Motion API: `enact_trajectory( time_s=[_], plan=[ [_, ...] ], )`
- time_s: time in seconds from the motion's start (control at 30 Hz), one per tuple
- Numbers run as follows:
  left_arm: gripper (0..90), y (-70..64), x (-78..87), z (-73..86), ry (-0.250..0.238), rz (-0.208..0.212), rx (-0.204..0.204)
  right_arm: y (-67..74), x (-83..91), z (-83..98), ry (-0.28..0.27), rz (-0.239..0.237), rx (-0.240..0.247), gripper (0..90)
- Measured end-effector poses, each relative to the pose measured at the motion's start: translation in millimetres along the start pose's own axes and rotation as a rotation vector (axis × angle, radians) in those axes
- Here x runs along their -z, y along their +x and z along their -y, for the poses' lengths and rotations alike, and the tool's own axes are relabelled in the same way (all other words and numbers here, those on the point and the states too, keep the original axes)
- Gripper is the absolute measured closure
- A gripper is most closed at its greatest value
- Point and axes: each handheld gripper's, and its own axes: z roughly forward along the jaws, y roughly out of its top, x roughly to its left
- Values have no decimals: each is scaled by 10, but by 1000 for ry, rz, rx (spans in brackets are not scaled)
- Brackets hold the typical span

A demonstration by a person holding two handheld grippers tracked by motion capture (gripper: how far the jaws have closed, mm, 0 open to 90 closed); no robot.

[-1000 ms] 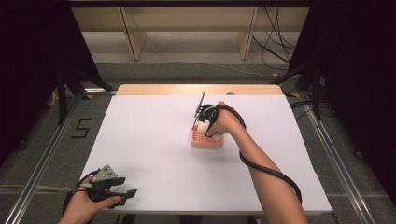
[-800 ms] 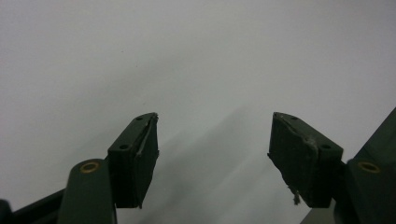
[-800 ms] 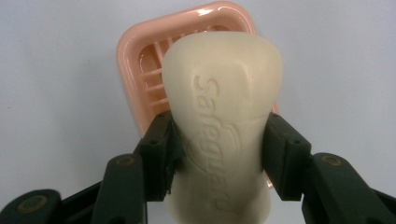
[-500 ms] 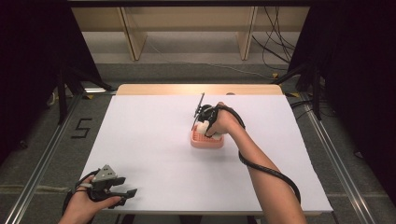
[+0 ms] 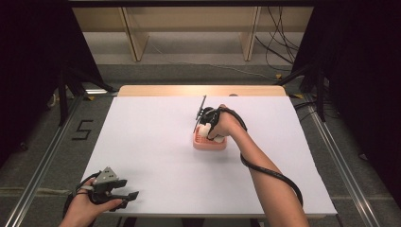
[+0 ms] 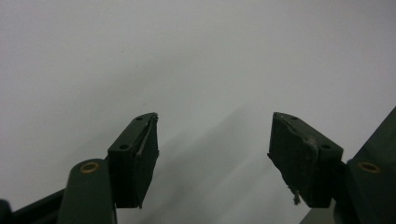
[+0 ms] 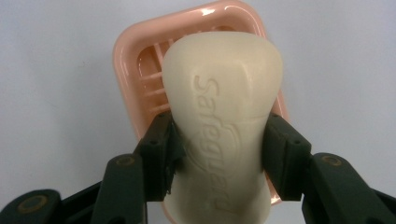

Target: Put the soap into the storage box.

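Soap bar (image 7: 223,126) clamped by right gripper (image 7: 219,154) over pink soap dish (image 7: 135,60)

Pressed between both jaws at its waist, embossed face up, above the dish near mid-table (image 5: 156,142); left gripper (image 6: 212,154) agape, holding nothing, at near left corner.

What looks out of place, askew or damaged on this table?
Nothing is spilled. The cream bar of soap, clamped in the right gripper, lies askew over the pink plastic soap dish, overhanging its near edge. The idle, open left gripper has frayed pads.
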Motion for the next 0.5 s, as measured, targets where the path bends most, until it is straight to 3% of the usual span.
enact_trajectory(
  time_s=[0.07, 0.17, 0.2, 0.33, 0.37, 0.43, 0.47, 0.5],
  plan=[
    [325, 1, 0, 0, 2, 1, -2, -19, -32, 6, -6, 11, 23, 505],
    [325, 1, -7, 0, 1, -10, 2, -9, -41, 14, -2, 6, 2, 505],
    [325, 3, -7, 1, 5, -13, -1, -31, -62, 21, -7, 6, 23, 504],
    [325, 4, -8, 0, 5, -12, 0, -34, -79, 29, -3, 3, 10, 504],
    [325, 1, -10, 3, 1, -7, 1, -24, -80, 34, -2, 5, -14, 497],
    [325, 1, -12, 4, 2, -7, 1, -30, -78, 35, -3, 3, -11, 490],
    [325, 0, -14, 4, 2, -7, 0, -7, -62, 24, 0, -4, -46, 482],
    [325, -2, -18, 2, 4, -14, -2, -38, -50, 20, -22, 3, -13, 468]
  ],
)
